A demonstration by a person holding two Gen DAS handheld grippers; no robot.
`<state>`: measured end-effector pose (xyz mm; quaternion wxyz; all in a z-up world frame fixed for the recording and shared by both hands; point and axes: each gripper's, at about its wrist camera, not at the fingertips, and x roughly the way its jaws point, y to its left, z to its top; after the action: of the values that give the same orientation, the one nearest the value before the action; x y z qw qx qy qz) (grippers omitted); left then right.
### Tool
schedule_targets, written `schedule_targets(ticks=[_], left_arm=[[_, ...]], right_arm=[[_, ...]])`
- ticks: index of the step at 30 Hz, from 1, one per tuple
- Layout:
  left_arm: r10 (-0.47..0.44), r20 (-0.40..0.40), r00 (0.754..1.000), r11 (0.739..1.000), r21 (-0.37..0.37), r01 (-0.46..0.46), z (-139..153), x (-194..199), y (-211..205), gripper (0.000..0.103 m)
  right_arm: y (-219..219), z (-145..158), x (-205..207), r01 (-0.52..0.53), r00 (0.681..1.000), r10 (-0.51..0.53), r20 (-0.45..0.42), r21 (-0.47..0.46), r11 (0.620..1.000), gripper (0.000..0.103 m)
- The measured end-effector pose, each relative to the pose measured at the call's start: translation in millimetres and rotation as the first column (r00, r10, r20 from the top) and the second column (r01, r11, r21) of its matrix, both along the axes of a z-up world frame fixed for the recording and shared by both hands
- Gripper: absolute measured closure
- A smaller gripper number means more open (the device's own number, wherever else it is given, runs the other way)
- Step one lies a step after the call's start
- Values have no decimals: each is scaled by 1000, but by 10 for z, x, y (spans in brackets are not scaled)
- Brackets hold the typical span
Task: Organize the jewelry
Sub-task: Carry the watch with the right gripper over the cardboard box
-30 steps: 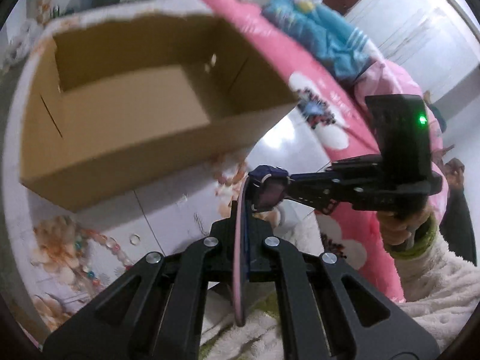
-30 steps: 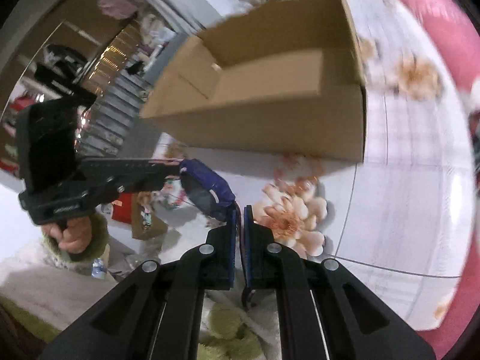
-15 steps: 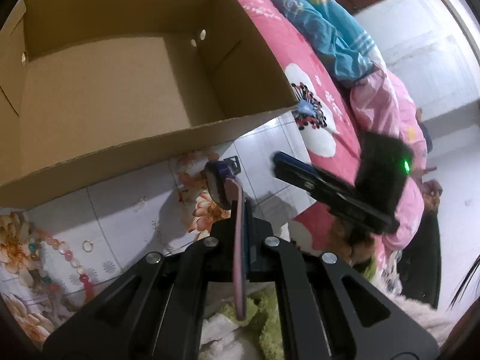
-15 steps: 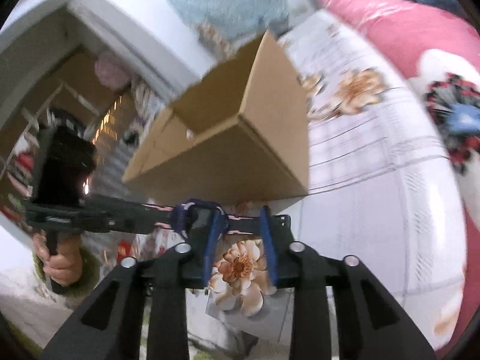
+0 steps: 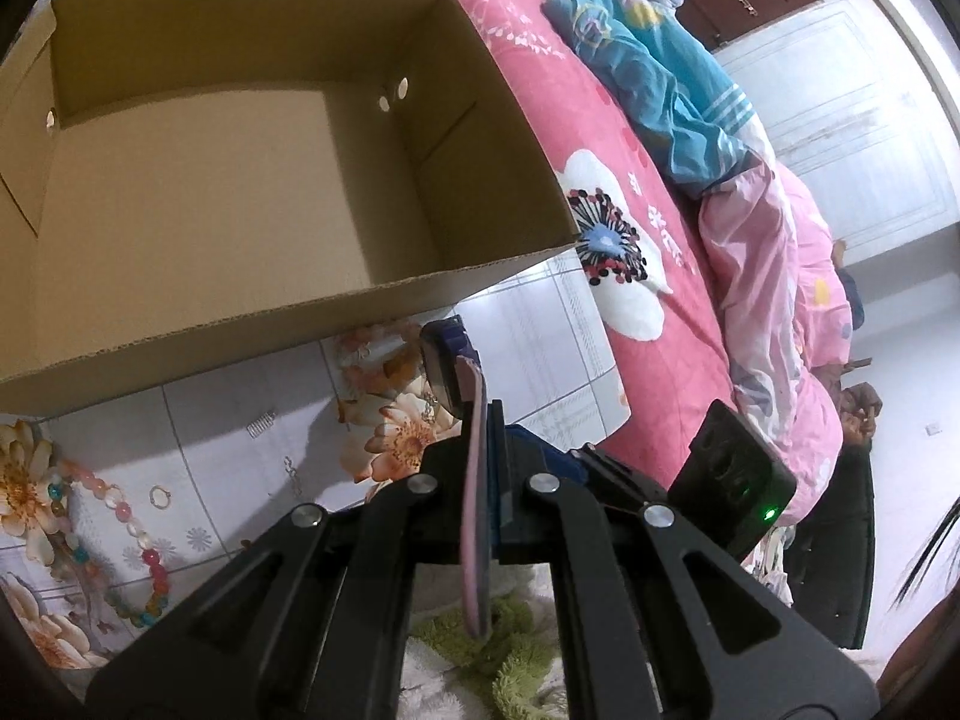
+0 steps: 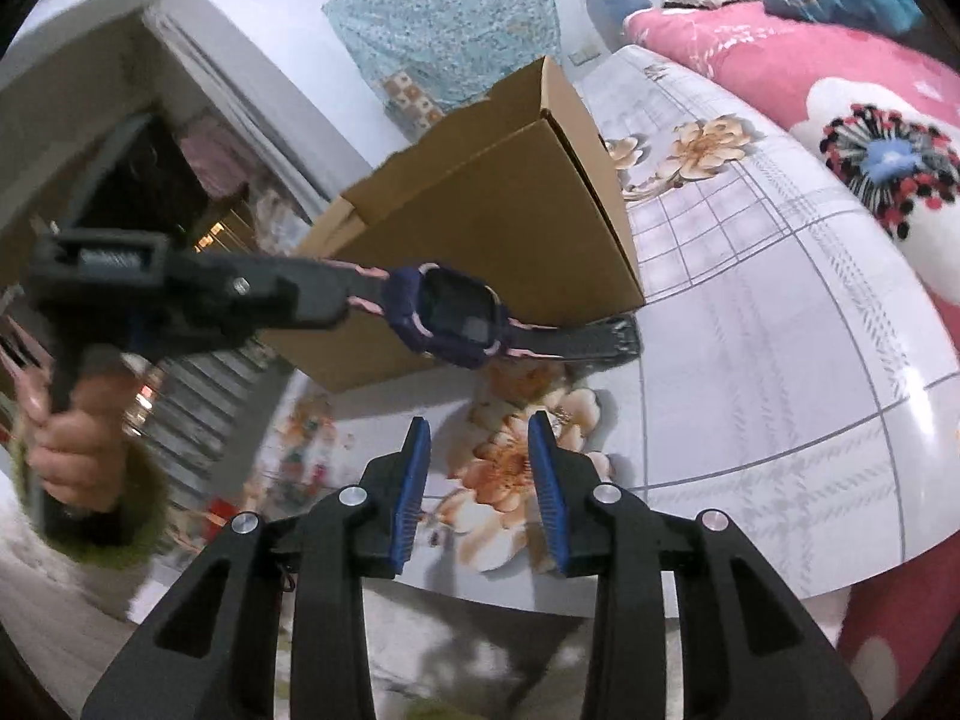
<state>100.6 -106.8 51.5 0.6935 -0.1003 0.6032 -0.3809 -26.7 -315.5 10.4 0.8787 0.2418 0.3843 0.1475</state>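
Little looks done: the cardboard box (image 5: pixel 198 180) at upper left seems empty, the left gripper (image 5: pixel 480 420) pinches the smartwatch (image 6: pixel 456 315) strap at frame centre, the right gripper (image 6: pixel 480 468) fingers are opening on nothing, and a bead bracelet (image 5: pixel 114 540) and ring (image 5: pixel 159 497) lie on the bench (image 5: pixel 228 420).

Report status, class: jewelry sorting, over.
Left gripper shut on watch strap. Right gripper empty, jaws opening. Cardboard box behind watch, nothing blocking.
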Motion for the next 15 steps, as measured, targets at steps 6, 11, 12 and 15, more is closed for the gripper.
schedule_targets(ticks=[6, 11, 12, 15], left_arm=[[0, -2, 1000, 1000, 0, 0, -5, 13, 17, 101], [-3, 10, 1000, 1000, -9, 3, 2, 2, 36, 101], [-5, 13, 1000, 1000, -11, 5, 15, 0, 31, 101], [-23, 27, 999, 1000, -18, 23, 66, -37, -10, 101]], right_arm=[[3, 163, 17, 40, 996, -19, 87, -248, 968, 52], [363, 87, 107, -8, 987, 80, 137, -462, 887, 42], [418, 79, 108, -10, 985, 91, 145, -478, 878, 42], [586, 93, 147, 10, 975, 108, 196, -520, 854, 42]])
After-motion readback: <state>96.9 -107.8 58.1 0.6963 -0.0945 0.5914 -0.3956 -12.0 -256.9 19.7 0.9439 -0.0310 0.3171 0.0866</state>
